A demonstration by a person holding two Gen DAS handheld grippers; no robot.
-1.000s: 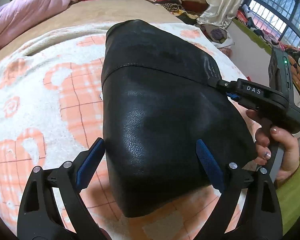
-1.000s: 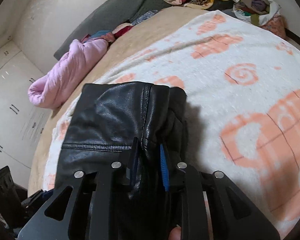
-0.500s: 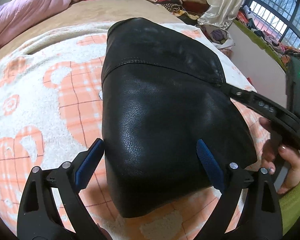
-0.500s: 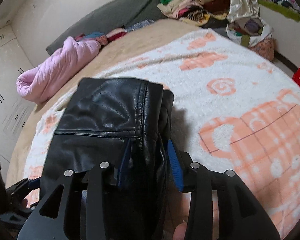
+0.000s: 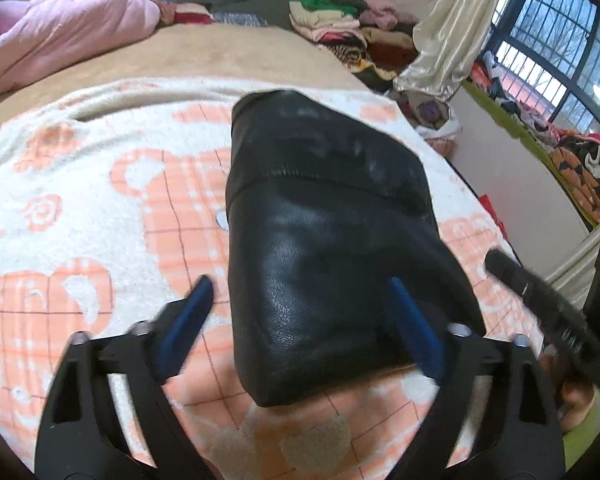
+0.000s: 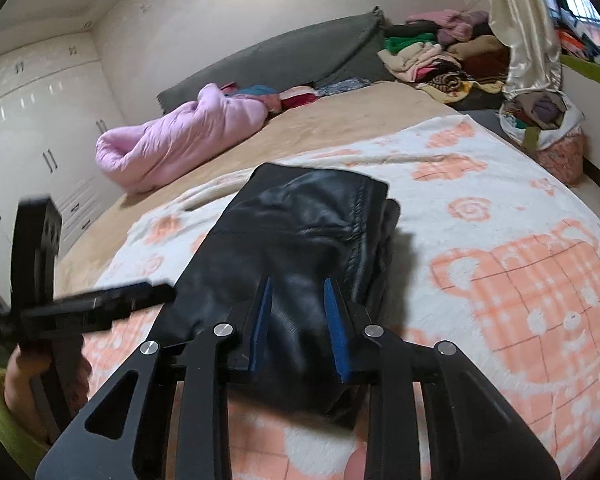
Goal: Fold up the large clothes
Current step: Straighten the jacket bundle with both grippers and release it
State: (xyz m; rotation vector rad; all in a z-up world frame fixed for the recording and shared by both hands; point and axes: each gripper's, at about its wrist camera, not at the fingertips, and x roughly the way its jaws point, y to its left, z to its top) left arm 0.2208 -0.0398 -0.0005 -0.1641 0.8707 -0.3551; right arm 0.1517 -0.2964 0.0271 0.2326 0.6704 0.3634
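Black leather, folded into a thick bundle (image 5: 324, 248), lies on the peach-and-white blanket (image 5: 80, 208) dead ahead of both your tools, long axis running away from you toward the tan bedspread (image 5: 220, 52).

Left to right:
- Your left gripper (image 5: 300, 320) is spread wide, holding nothing, its blue pads (image 5: 186, 312) straddling the bundle's near end. It hovers over that end; contact can't be confirmed.
- Your right gripper (image 6: 298, 320) is parted to a moderate gap, empty, aimed at the near right side where the stacked layers (image 6: 384, 240) show.

Judgement: the left is nearer the bundle's centre line; the right is better placed for the layered edge.

Hard to read: both views are motion-blurred. Inner layers, sleeves and collar are hidden inside the fold. In each view the other tool is only a dark smear at the edge.
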